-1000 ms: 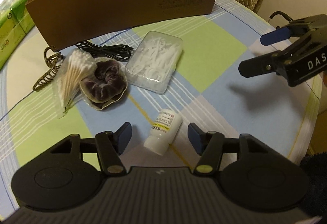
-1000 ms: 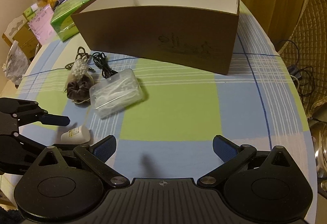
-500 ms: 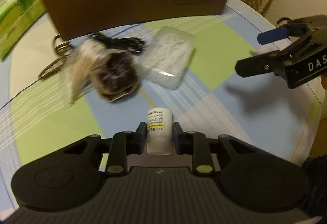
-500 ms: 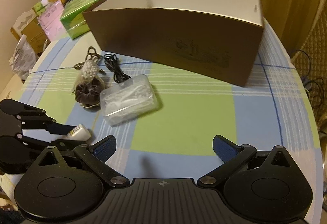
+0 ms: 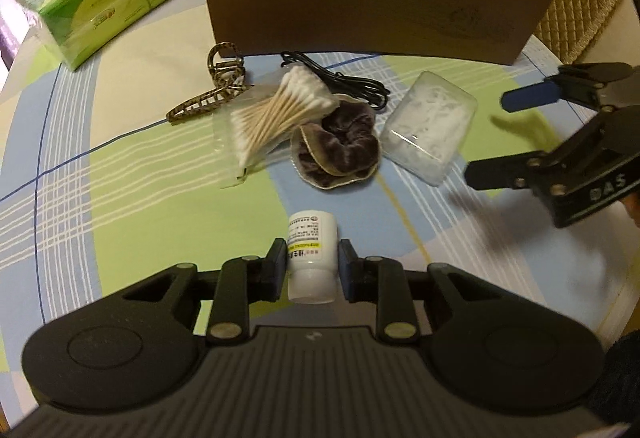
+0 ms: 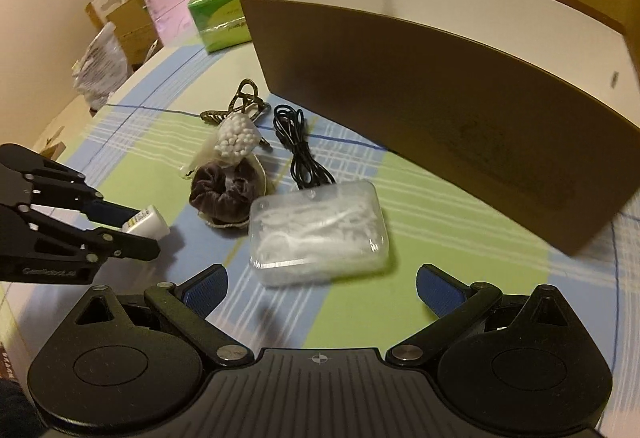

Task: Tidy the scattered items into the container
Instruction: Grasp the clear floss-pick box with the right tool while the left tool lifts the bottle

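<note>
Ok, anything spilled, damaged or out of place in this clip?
Nothing spilled or damaged. The cotton swabs stay in their bag, leaning on the scrunchie; the clear case is closed. The left gripper holds the white bottle squarely. The right gripper is open.

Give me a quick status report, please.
Left gripper shut on white bottle. Right gripper open near floss-pick case. Brown box unobstructed.

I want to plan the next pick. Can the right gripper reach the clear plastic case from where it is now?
Probably yes. The right gripper is open and the clear plastic case lies just ahead of its fingers, with nothing between them; the scrunchie sits off to the side.
</note>
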A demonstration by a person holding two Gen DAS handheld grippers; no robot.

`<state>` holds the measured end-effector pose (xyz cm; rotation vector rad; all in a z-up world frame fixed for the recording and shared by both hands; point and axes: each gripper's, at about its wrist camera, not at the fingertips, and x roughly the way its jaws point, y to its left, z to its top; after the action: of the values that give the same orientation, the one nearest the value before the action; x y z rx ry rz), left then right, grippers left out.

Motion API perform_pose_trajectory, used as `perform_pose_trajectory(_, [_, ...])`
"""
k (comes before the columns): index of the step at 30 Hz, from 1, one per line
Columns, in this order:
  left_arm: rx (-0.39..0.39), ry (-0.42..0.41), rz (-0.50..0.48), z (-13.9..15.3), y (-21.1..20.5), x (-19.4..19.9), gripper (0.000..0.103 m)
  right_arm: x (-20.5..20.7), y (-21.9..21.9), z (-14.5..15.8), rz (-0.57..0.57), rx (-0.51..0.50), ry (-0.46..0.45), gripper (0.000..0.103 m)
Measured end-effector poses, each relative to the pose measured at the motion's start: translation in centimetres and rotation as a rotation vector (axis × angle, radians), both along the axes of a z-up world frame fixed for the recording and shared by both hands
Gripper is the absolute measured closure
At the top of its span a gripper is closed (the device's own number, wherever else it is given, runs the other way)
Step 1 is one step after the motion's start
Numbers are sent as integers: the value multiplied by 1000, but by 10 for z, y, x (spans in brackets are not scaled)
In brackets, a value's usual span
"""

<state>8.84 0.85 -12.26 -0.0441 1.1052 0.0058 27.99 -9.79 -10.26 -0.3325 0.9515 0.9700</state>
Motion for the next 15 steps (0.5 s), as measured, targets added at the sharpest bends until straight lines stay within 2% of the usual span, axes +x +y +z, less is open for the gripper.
perform_pose_trajectory(15, [-2, 20, 41, -3, 6, 10, 81, 22, 34, -23, 83, -43, -6, 0])
